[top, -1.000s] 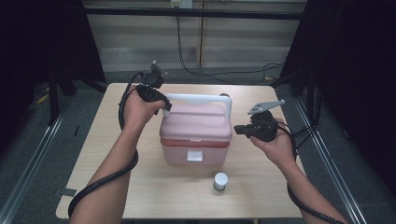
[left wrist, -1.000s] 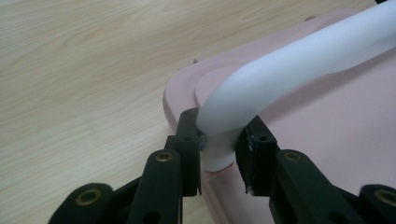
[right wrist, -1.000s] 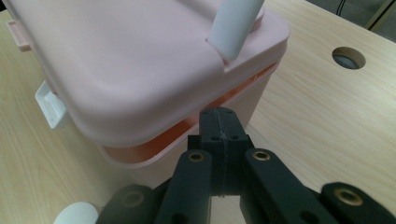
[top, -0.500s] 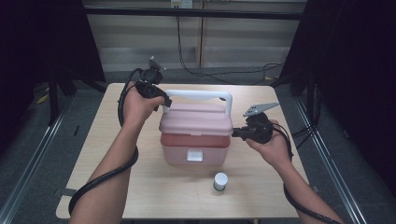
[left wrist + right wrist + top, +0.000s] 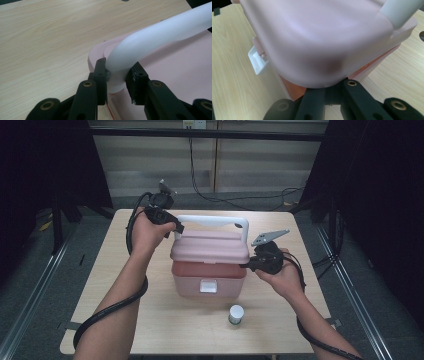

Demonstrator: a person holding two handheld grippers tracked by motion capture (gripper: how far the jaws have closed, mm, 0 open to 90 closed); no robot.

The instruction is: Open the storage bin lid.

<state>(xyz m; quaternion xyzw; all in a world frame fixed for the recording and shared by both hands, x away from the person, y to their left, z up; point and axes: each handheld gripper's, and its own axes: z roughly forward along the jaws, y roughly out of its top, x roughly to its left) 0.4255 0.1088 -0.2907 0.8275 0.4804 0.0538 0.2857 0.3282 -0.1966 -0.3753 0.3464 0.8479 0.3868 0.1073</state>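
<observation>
A pink box [image 5: 207,279] with a paler pink lid [image 5: 210,247] and a white arched handle [image 5: 212,221] stands mid-table. My left gripper [image 5: 176,227] is shut on the handle's left end, where it meets the lid; in the left gripper view both pads [image 5: 101,72] press the white handle [image 5: 155,37]. My right gripper [image 5: 248,265] is at the box's right side, jaws shut together, tips tucked under the lid's corner. The right gripper view has those closed jaws [image 5: 329,87] beneath the lid [image 5: 317,37], with orange-red box wall [image 5: 292,90] exposed below. The lid sits raised off the base.
A small white-capped jar [image 5: 236,314] stands on the wooden table [image 5: 125,285] in front of the box. The box's white latch [image 5: 257,58] hangs loose at the front. Cables trail from both grippers along the forearms. Dark floor and rails surround the table.
My right gripper has moved in leftward and down to the box's right side and under the lid's rim. The lid has lifted, opening a dark gap above the base. Left gripper unchanged.
</observation>
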